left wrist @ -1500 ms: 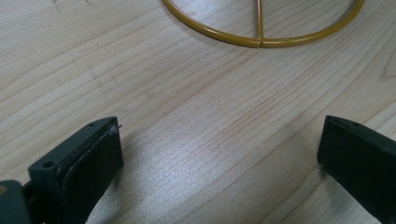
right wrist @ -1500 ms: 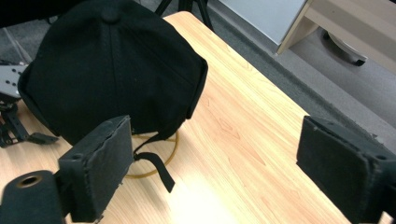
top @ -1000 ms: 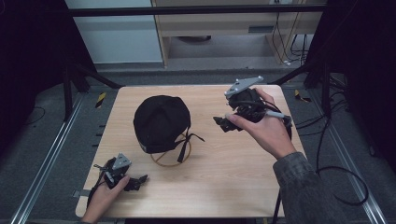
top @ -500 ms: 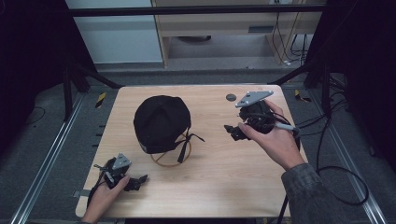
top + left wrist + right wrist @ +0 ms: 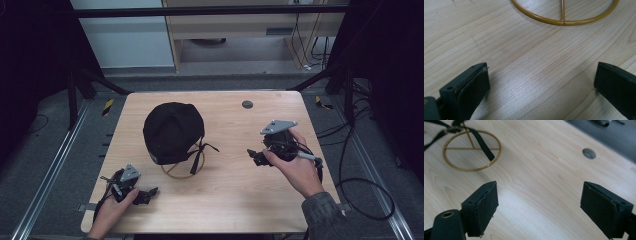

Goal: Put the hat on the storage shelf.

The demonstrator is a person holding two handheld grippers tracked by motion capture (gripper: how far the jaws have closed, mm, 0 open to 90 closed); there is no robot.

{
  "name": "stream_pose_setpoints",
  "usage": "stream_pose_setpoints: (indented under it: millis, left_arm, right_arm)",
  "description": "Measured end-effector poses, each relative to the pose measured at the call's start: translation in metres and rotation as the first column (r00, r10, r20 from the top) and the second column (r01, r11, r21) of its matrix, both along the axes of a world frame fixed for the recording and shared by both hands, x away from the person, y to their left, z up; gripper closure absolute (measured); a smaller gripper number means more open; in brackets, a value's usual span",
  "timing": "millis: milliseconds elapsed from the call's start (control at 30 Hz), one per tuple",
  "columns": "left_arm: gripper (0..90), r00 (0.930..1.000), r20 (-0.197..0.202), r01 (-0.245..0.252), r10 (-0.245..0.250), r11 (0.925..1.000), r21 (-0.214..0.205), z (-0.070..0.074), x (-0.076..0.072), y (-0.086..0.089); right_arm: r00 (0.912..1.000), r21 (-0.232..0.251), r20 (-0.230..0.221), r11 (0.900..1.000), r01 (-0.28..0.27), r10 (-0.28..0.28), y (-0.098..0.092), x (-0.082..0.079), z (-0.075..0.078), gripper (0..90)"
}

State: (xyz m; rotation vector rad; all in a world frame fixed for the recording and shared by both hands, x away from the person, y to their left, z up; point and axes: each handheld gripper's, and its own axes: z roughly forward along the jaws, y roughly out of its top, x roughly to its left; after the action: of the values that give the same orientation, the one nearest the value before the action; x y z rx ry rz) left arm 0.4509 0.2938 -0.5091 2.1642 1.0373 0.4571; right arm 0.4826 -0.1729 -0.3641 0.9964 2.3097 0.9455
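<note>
Left gripper [image 5: 145, 192]: near edge of the table, left side, held low in the person's left hand [image 5: 111, 210]. In the left gripper view the two black jaws stand spread wide with bare wood between them; nothing held.
Right hand [image 5: 296, 167]: comes in from the lower right, sleeve at the table's near right edge.
Right gripper [image 5: 255, 156]: right of centre, grey three-cornered plate on top, jaws pointing left toward the ring. Its jaws have just been closing a little, yet in the right gripper view they stand far apart over bare tabletop; nothing between them.
Wire ring [image 5: 182, 167]: thin yellow-brown hoop lying flat on the wood, mid-table, between the two grippers and apart from both. A straight wire crosses it.
Black straps [image 5: 202, 150]: trail from the cap's near right side; one lies across the ring.
Black cap [image 5: 172, 131]: dome up, left of centre, just behind the ring, its near edge over the ring's far arc.
Wooden table [image 5: 235, 210]: pale grain.
Round hole [image 5: 247, 104]: grey, in the tabletop toward the far edge, right of the cap.
Floor beyond: grey, cables at far right.
</note>
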Motion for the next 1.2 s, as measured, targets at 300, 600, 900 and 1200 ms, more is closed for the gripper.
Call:
stream_pose_setpoints:
  millis: [300,600,900,1200]
  left_arm:
    - [0.0,1.0000,0.000,0.000,0.000,1.0000,0.000,0.000,0.000,0.000]
    - [0.0,1.0000,0.000,0.000,0.000,1.0000,0.000,0.000,0.000,0.000]
    - [0.0,1.0000,0.000,0.000,0.000,1.0000,0.000,0.000,0.000,0.000]
    - [0.0,1.0000,0.000,0.000,0.000,1.0000,0.000,0.000,0.000,0.000]
  right_arm:
    - [0.9962,0.049,-0.076,0.9977,0.046,-0.042,-0.009,-0.003,-0.059,15.5]
    - [0.9865,0.057,-0.146,0.9949,0.084,-0.075,-0.008,-0.002,-0.105,15.2]
    - [0.9802,0.016,-0.180,0.9961,0.086,-0.082,0.000,-0.006,-0.133,13.6]
    - [0.9870,0.051,-0.130,0.9936,0.101,-0.094,-0.002,-0.011,-0.142,10.9]
